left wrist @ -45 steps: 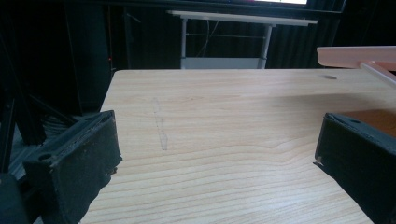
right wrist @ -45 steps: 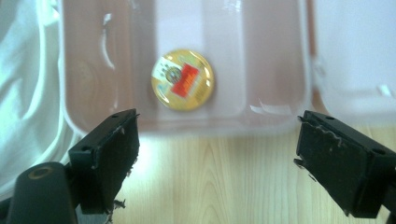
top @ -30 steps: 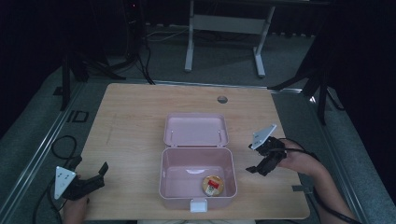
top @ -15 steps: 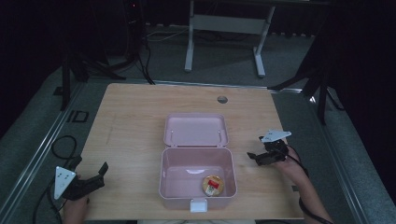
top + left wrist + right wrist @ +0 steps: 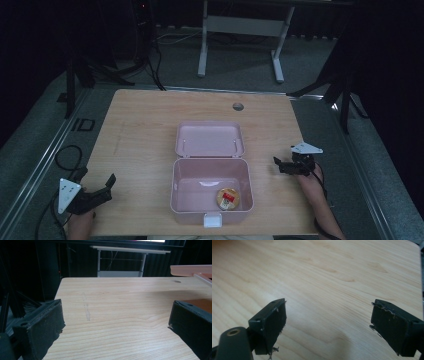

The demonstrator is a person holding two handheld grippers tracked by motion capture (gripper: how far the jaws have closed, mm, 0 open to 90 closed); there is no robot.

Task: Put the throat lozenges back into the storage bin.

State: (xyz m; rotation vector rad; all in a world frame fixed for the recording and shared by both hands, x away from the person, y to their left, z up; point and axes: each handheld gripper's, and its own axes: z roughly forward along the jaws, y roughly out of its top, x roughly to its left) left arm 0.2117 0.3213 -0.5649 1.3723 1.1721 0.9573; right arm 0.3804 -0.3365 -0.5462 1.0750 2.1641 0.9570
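Note:
An open pink lunch box (image 5: 176, 184) stands mid-table, with its lid (image 5: 209, 139) laid back flat behind it. A round yellow and red packet (image 5: 229, 198) lies in the box's front right corner. My left gripper (image 5: 97, 176) rests at the table's front left, open and empty, well clear of the box. In the left gripper view its jaws (image 5: 116, 322) stand wide over bare wood, and the pink lid's edge (image 5: 192, 269) shows at the far right. My right gripper (image 5: 279, 165) sits just right of the box, open, with only bare wood between its fingertips (image 5: 328, 322).
The wooden table (image 5: 140, 130) has a small round cable hole (image 5: 238, 106) near its back edge. A white desk frame (image 5: 240, 30) stands on the floor behind. Cables (image 5: 65, 155) trail off the table's left side.
My right gripper has drawn back a little to the right, away from the box, and settled lower by the table. The left gripper and the box have stayed put.

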